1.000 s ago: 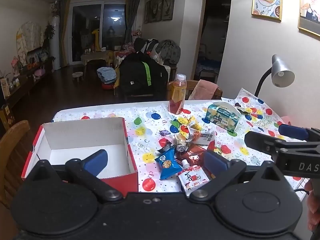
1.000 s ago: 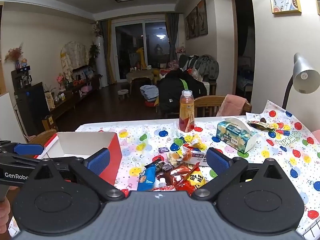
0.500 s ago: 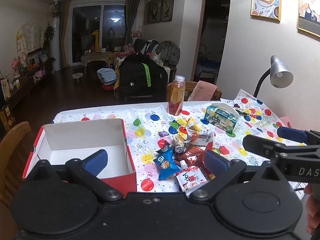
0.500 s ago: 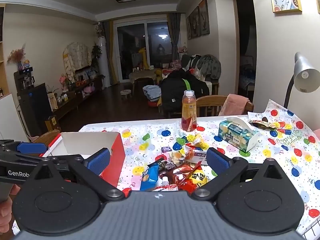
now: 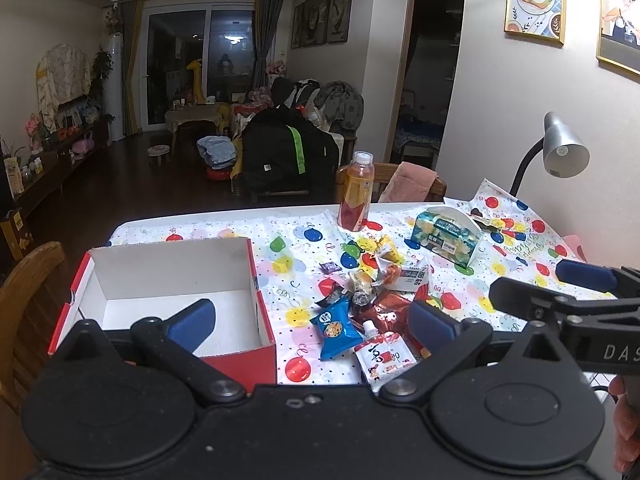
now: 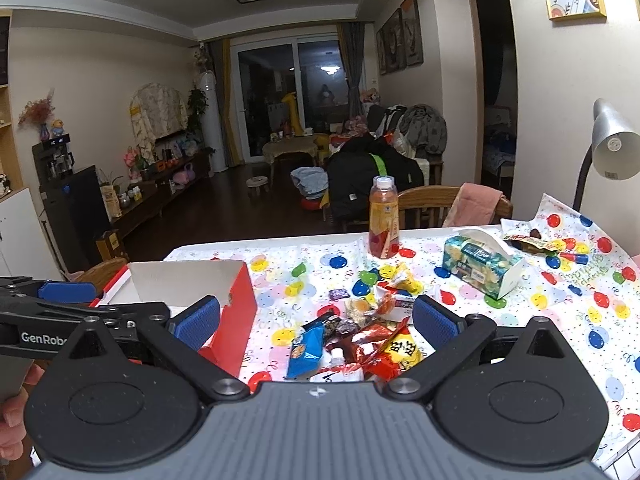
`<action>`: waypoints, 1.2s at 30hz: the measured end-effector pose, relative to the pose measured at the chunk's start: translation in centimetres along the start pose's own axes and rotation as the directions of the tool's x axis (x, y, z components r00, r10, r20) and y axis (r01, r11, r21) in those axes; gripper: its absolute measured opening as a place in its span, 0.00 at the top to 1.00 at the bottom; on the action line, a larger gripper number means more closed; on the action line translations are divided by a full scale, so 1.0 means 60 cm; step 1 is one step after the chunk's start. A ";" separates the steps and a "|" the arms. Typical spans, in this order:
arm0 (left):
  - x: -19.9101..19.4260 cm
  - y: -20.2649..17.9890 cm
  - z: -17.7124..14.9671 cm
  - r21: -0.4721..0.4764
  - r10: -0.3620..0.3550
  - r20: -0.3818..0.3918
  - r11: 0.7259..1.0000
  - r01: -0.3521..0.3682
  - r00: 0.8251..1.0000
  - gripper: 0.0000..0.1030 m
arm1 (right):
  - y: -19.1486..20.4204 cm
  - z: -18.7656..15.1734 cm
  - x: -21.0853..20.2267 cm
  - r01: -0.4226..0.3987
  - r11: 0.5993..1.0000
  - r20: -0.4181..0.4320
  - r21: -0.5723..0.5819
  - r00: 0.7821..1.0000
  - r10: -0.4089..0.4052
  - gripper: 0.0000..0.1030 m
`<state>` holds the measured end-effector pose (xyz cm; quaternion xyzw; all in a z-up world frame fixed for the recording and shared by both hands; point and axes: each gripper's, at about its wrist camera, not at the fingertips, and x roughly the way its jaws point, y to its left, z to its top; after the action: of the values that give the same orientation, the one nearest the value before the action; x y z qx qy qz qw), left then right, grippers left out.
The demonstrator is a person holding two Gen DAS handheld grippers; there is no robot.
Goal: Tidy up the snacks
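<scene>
Where snack packets (image 6: 352, 336) overlap, lower ones lie partly hidden.

The box (image 5: 256, 280) looks like matt cardboard, white inside. The snack packets (image 5: 384, 312) are glossy, crinkled foil or plastic. The tablecloth (image 5: 304, 240) is smooth and slightly shiny. The chair (image 5: 24, 280) at the near left is polished wood.

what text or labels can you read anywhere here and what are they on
"DAS", cut off by the frame edge: on the right gripper, seen from the left wrist.
"GenRobo", partly hidden: on the left gripper, seen from the right wrist.
Snack packets, tissue box, bottle label: print too small or blurred to read.
</scene>
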<state>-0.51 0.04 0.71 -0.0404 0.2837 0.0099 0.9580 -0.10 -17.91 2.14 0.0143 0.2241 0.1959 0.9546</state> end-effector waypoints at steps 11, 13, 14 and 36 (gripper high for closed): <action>0.004 -0.001 -0.009 -0.009 -0.016 -0.019 1.000 0.016 1.000 0.00 | 0.008 -0.005 -0.003 0.003 1.000 -0.016 0.006 1.000 -0.003 0.00; 0.005 0.003 -0.008 -0.018 -0.016 -0.028 1.000 0.015 0.999 0.01 | 0.008 -0.005 -0.003 0.004 1.000 -0.018 0.009 1.000 -0.004 0.00; 0.005 0.004 -0.009 -0.021 -0.017 -0.031 1.000 0.017 0.999 0.01 | 0.009 -0.006 -0.004 0.003 1.000 -0.018 0.010 1.000 -0.003 0.00; -0.003 0.007 -0.017 -0.029 -0.007 -0.051 1.000 0.005 0.999 0.00 | 0.016 -0.017 -0.009 -0.006 1.000 -0.024 0.013 1.000 0.006 0.00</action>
<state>-1.22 0.36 -0.10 -0.0554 0.3078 0.0101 0.9498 -1.33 -17.29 1.58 0.0187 0.2367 0.1976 0.9511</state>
